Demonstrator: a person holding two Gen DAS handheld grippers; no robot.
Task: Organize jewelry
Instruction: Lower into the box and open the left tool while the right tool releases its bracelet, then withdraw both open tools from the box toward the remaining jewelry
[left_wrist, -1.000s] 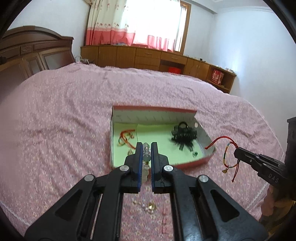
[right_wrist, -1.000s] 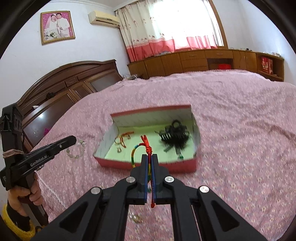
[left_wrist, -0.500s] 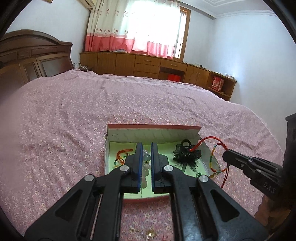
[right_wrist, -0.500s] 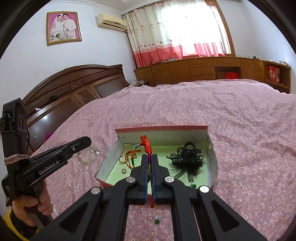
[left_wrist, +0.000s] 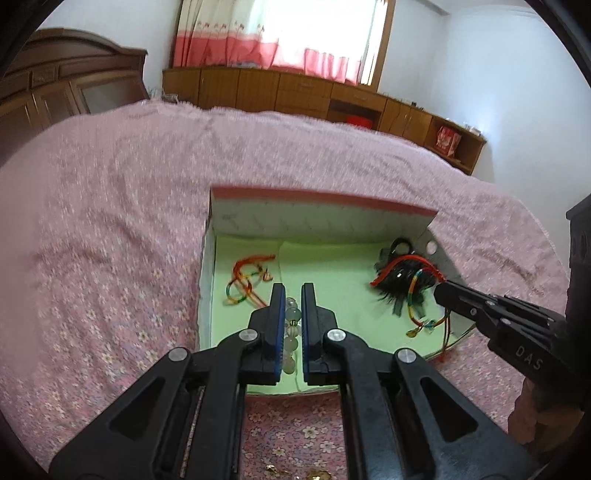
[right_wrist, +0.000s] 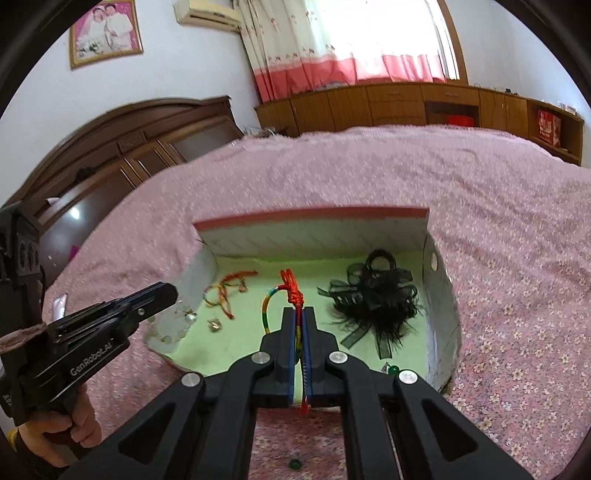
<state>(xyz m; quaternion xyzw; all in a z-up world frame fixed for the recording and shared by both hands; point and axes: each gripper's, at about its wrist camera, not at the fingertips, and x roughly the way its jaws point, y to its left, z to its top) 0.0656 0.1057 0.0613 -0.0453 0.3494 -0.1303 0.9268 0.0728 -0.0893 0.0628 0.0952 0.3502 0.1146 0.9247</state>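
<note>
A pink-rimmed box (left_wrist: 321, 197) with a green floor (right_wrist: 258, 350) sits on the bed. My left gripper (left_wrist: 293, 291) is shut on a pale bead bracelet (left_wrist: 291, 332), held over the box's front left part; it also shows in the right wrist view (right_wrist: 162, 295). My right gripper (right_wrist: 300, 312) is shut on a red and multicoloured cord bracelet (right_wrist: 273, 299), held over the box; it also shows in the left wrist view (left_wrist: 441, 291). Inside lie a red-orange cord bracelet (left_wrist: 247, 280) and a black feathery hair clip (right_wrist: 373, 299).
The pink floral bedspread (left_wrist: 110, 240) surrounds the box. Small gold trinkets (left_wrist: 317, 474) and a green bead (right_wrist: 294, 464) lie on it in front of the box. A dark wooden headboard (right_wrist: 129, 147) and low wooden cabinets (right_wrist: 406, 103) stand beyond the bed.
Both grippers have moved forward over the box with their bracelets. The box looks larger and closer in both views.
</note>
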